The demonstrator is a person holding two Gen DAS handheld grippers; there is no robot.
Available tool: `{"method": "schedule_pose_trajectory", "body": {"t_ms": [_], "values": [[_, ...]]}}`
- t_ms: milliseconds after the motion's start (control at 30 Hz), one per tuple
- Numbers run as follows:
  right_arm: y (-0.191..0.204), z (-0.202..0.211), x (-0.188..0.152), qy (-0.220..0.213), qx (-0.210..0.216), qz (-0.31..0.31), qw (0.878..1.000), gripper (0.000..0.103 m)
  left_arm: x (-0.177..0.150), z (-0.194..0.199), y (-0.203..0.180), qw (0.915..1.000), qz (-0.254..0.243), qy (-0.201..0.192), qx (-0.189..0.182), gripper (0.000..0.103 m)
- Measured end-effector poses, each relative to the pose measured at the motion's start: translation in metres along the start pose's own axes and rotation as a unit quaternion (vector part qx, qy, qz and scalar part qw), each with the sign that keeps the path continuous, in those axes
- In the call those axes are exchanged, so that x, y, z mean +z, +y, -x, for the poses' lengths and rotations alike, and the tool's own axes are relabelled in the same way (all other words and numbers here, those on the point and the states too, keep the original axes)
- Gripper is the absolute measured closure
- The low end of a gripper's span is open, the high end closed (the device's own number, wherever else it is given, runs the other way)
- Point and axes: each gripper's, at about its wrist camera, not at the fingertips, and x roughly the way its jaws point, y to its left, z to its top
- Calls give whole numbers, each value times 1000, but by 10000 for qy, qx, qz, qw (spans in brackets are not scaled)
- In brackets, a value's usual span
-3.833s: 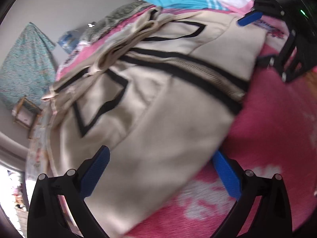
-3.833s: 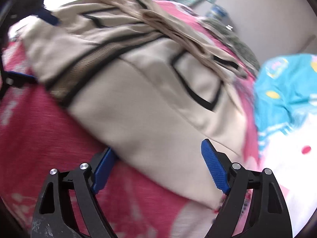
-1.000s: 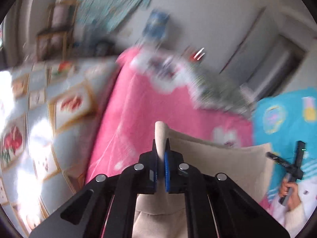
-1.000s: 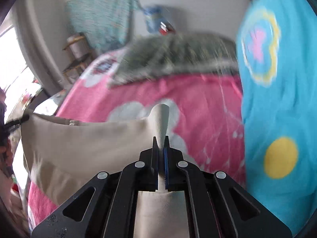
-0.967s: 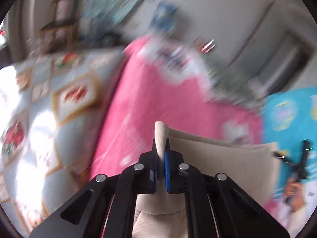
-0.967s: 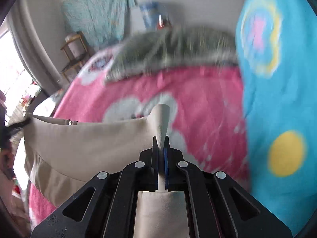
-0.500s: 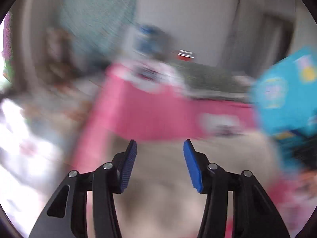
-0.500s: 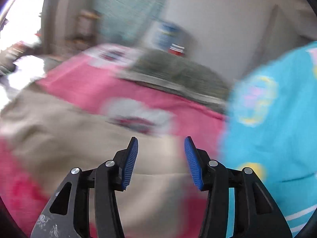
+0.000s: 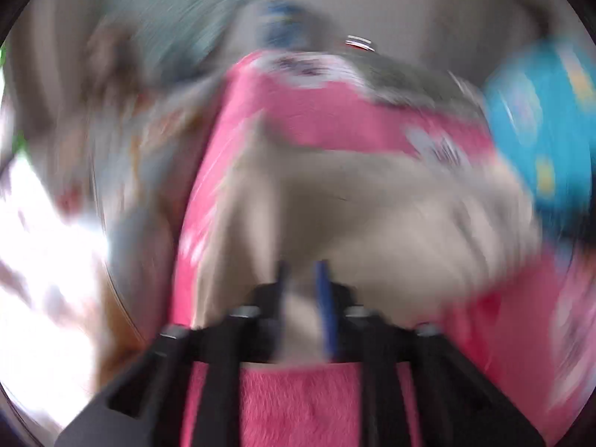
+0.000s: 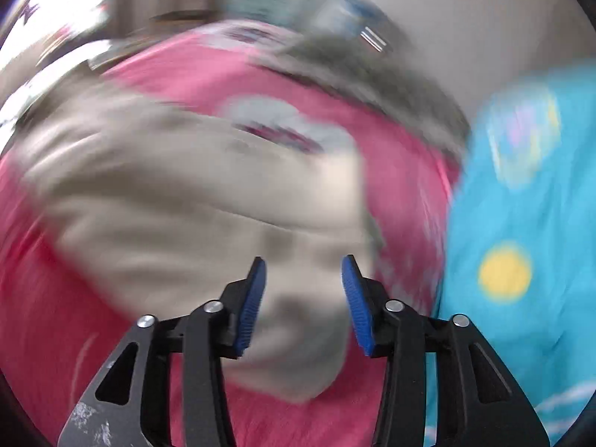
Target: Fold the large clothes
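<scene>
Both my wrist feeds are badly smeared. The pink blanket point(image 10: 56, 298) fills most of each frame. On it lies the beige garment point(image 10: 167, 216), across the middle of both views, bunched and creased. A turquoise cloth point(image 10: 521, 223) with a yellow dot takes the right side. A grey furry cover point(image 10: 372, 74) sits along the upper centre. My right gripper point(image 10: 303, 298), at bottom centre, stands parted over the garment, pinching nothing. My left gripper point(image 9: 301, 298) shows a narrow gap with beige cloth between the blue pads; I cannot tell whether it grips.
</scene>
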Motion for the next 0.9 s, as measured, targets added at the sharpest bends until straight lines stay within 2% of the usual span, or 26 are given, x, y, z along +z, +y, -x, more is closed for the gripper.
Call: {"method": "schedule_pose_trajectory", "body": {"t_ms": [33, 67, 100, 133, 167, 200, 233, 267, 300, 367, 433, 500, 533, 567, 600, 667, 733, 767, 800, 833, 867, 900], "values": [[25, 8, 0, 18, 213, 547, 9983, 37, -3, 8, -21, 9981, -615, -61, 52, 33], [43, 12, -1, 23, 320, 937, 9951, 37, -9, 15, -48, 9905, -1362, -122, 150, 24], [67, 17, -4, -88, 380, 1436, 9889, 36, -19, 18, -71, 9790, -2025, -134, 188, 24], [84, 20, -8, -211, 331, 1751, 9838, 31, -27, 18, -82, 9700, -2421, -100, 219, 23], [99, 18, -13, -307, 192, 2016, 9788, 29, -38, 15, -97, 9552, -2944, -41, 295, 21], [111, 13, -17, -323, 16, 2221, 9745, 29, -48, 7, -106, 9412, -3359, 10, 372, 20], [117, 5, -20, -290, -118, 2304, 9726, 29, -54, -1, -114, 9308, -3627, 42, 449, 20], [118, 0, -21, -284, -173, 2262, 9735, 29, -57, -9, -118, 9249, -3759, 4, 576, 20], [116, -7, -21, -262, -241, 2190, 9751, 28, -56, -18, -120, 9237, -3772, -53, 664, 20], [109, -18, -22, -327, -492, 2173, 9743, 20, -50, -33, -121, 9258, -3703, -133, 753, 20], [100, -38, -20, -300, -709, 2153, 9735, 17, -40, -51, -124, 9280, -3587, -300, 961, 20], [78, -57, -20, 112, -258, 1842, 9825, 20, -32, -61, -123, 9292, -3516, -404, 1063, 21], [68, -62, -15, 244, -164, 1700, 9850, 26, -28, -63, -122, 9296, -3503, -426, 1065, 40], [55, -62, -16, 253, -375, 1685, 9847, 31, -29, -65, -119, 9262, -3590, -359, 1096, 48], [43, -61, -21, 280, -720, 1799, 9806, 34, -34, -64, -116, 9143, -3858, -308, 1197, 49], [24, -66, -36, 460, -1191, 1915, 9732, 58, -43, -60, -100, 8960, -4202, -241, 1413, 49], [7, -76, -56, 702, -1604, 2082, 9623, 67, -40, -65, -77, 8902, -4232, 40, 1688, 56], [1, -78, -61, 765, -1697, 2042, 9611, 74, -38, -64, -61, 8945, -4142, 153, 1674, 56], [-3, -79, -64, 802, -1749, 2000, 9607, 76, -39, -62, -49, 8936, -4103, 209, 1811, 57], [-7, -79, -66, 790, -1864, 1987, 9589, 78, -43, -62, -42, 8869, -4172, 240, 1970, 61], [-8, -79, -65, 813, -1894, 1985, 9582, 79, -46, -61, -38, 8836, -4211, 275, 2028, 65], [-9, -78, -65, 849, -1879, 1931, 9593, 80, -50, -58, -32, 8828, -4194, 299, 2095, 68]]}}
